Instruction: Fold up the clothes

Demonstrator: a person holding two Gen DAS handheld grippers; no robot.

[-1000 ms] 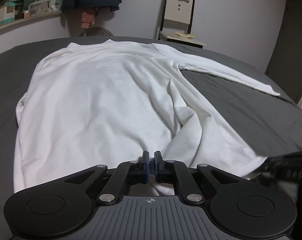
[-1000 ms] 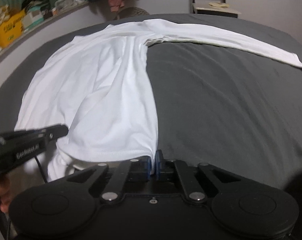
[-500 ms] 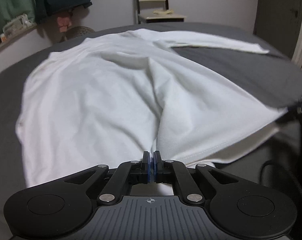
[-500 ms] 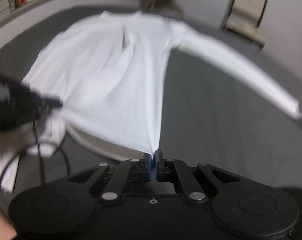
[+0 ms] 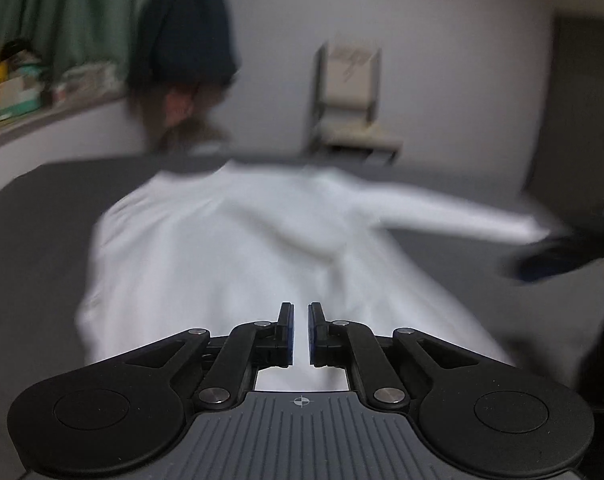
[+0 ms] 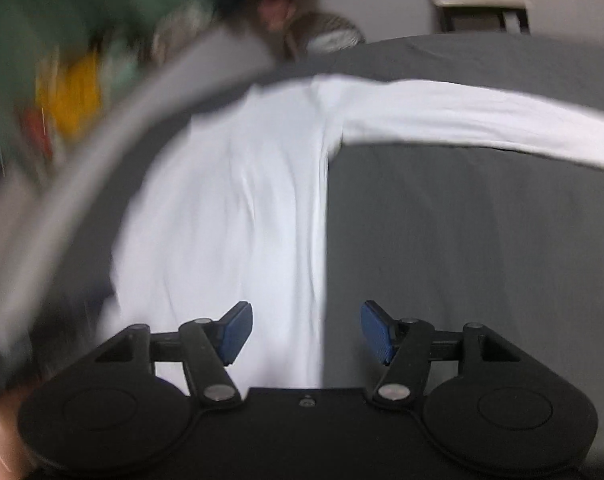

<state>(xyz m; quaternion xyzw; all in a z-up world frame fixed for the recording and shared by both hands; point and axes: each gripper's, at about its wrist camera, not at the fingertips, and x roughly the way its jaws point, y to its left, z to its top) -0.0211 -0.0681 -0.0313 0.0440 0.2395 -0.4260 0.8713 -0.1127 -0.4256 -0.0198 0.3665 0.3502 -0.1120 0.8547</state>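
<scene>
A white long-sleeved shirt lies spread on the grey bed, one sleeve stretched out to the right. My left gripper is shut on the shirt's near edge, with white cloth showing in the thin slit between its pads. In the right wrist view, the shirt runs away from me with a straight right edge and its sleeve reaches right. My right gripper hovers over that edge. Its jaws are opening and the pads touch nothing. Both views are blurred by motion.
A pale chair stands behind the bed at the wall. A shelf with boxes, a green curtain and a dark hanging garment line the left. The bare grey bed stretches right of the shirt.
My right gripper has let go of the shirt's hem and opened, swinging across; the hem has dropped flat. My left gripper has lifted and tilted up, still pinching the cloth.
</scene>
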